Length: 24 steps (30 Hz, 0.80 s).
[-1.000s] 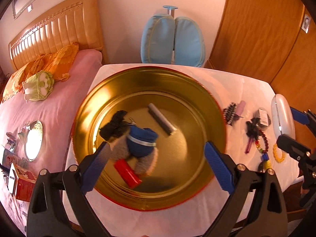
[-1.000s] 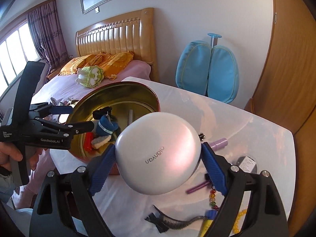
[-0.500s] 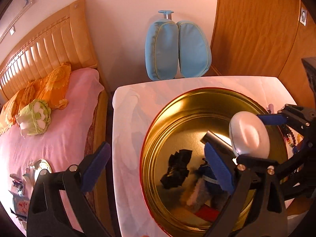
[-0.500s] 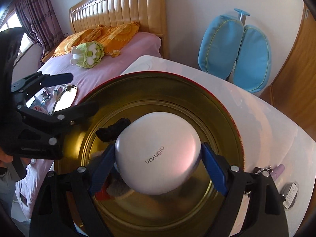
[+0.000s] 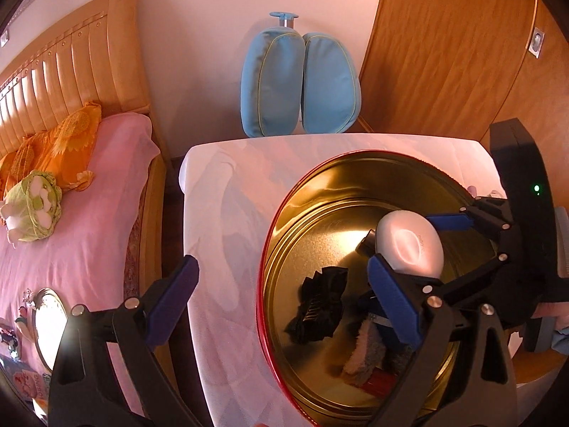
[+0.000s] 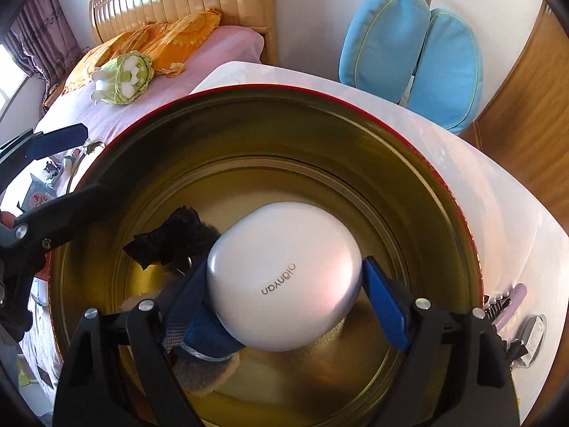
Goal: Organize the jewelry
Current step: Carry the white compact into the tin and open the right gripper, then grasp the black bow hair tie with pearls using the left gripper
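White case (image 6: 284,277) is sitting clamped in my right fingers (image 6: 386,306) inside the tin (image 6: 270,106), while my left fingers (image 5: 176,291) are hanging apart.

The right tongs (image 6: 286,281) point steeply downward, their blue pads (image 6: 386,302) pressed on either side of a white case (image 6: 284,281). The left tongs (image 5: 281,295) also tilt downward, jaws spread wide with nothing between them.

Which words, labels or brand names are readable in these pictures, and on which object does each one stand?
"oldnyan", seen upside down, letters uncertain: on the white case held in the right hand-held gripper.
Print on the small tag beside the tin: too small to read.
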Available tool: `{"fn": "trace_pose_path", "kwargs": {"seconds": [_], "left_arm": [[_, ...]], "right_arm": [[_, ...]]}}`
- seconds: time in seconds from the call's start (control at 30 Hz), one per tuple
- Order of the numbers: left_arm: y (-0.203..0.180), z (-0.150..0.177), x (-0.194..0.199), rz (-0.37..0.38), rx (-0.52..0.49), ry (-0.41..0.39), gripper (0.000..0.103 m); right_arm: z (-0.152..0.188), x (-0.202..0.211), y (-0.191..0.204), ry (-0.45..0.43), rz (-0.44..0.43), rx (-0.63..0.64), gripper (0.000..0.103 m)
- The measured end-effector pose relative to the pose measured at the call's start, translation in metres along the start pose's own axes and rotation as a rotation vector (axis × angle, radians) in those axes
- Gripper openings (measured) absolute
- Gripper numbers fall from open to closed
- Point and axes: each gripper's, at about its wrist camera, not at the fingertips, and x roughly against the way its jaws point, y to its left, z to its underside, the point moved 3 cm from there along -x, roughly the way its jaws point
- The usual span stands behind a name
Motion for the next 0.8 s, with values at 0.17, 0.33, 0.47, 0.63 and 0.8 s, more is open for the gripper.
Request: {"fn": "trace_pose_path", "kwargs": {"seconds": [0.17, 0.33, 0.47, 0.63, 0.8], "left_arm": [[-0.005, 0.001, 0.003, -0.003, -0.008, -0.006, 0.093], [-0.011, 0.003, 0.010, -0.014, -0.007, -0.014, 0.093], [-0.020, 0.007, 0.019, -0.034, -0.017, -0.017, 0.093], [-0.047, 0.011, 0.039, -0.040, -0.020, -0.029, 0.093], [-0.097, 0.013, 0.054, -0.059, -0.050, -0.040, 0.093]], "right_arm": [[0.002, 0.012, 0.004, -0.046, 0.017, 0.049, 0.091], [0.004, 0.029, 0.006, -0.102, 0.023, 0.073, 0.092], [0.010, 0.042, 0.003, -0.140, 0.031, 0.081, 0.093], [0.028, 0.061, -0.008, -0.192, 0.036, 0.084, 0.095], [0.064, 0.088, -0.041, -0.247, 0.042, 0.074, 0.096]]}}
